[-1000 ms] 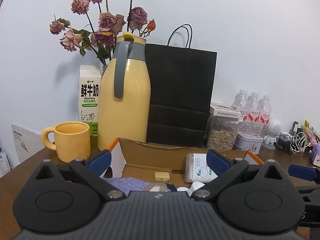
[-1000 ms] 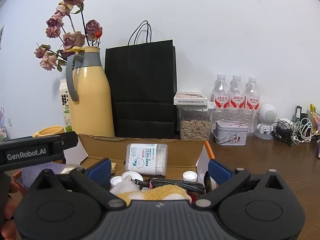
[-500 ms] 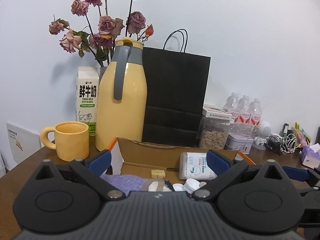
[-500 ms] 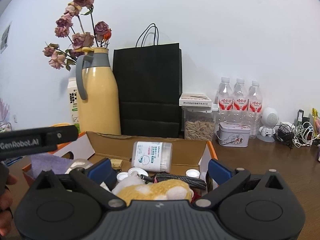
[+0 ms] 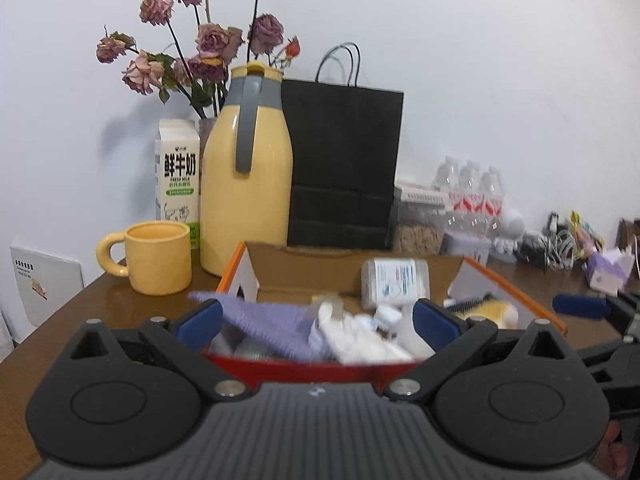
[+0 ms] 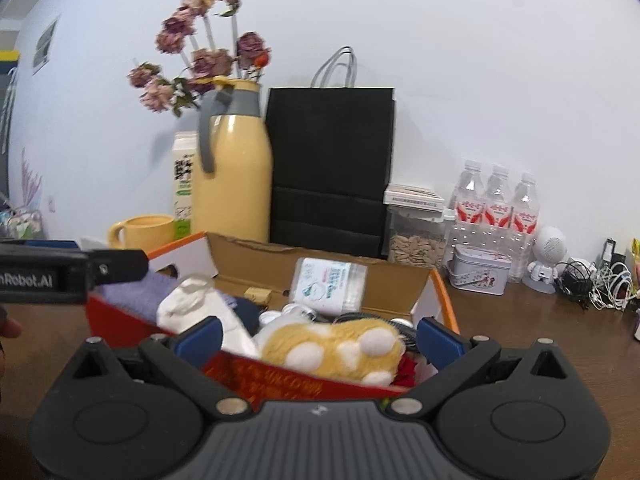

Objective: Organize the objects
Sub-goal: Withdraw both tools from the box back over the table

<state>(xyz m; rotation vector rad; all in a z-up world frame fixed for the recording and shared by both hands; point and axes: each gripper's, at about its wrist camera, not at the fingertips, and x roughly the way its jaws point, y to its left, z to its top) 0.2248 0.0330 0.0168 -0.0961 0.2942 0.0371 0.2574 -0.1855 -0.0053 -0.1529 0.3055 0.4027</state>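
Left wrist view: the left gripper [image 5: 316, 320] sits low in the frame with its blue-tipped fingers [image 5: 199, 320] spread wide and nothing between them. Just beyond the fingertips, in the lower middle, lies an open cardboard box [image 5: 352, 258] with orange edges and a red front wall. Inside it are a purple cloth [image 5: 266, 318] on the left, a white crumpled item [image 5: 360, 338] in the middle that is too blurred to name, and a white cylindrical container [image 5: 394, 286] lying on its side toward the back. At the right edge of the frame the right gripper [image 5: 580, 306] reaches in beside the box. Behind the box, toward the upper left, stand a yellow mug [image 5: 158, 256], a milk carton [image 5: 178, 180], a yellow thermos jug [image 5: 246, 172] with dried roses [image 5: 212, 40] behind it, and a black paper bag [image 5: 342, 164].

Right wrist view: the right gripper [image 6: 318, 334] also has its fingers held wide apart, empty. The box [image 6: 320, 266] fills the lower middle, its red front wall passing between the fingertips. A yellow plush toy with white spots [image 6: 336, 346] lies in the near right corner, directly ahead of the gripper, and the cylindrical container [image 6: 328, 286] rests behind it. The left gripper [image 6: 60, 274] enters from the left edge, over the box's left corner. On the table [image 6: 540, 320] to the right stand three water bottles [image 6: 498, 208], a seed jar [image 6: 416, 240] and a small tin [image 6: 480, 266].
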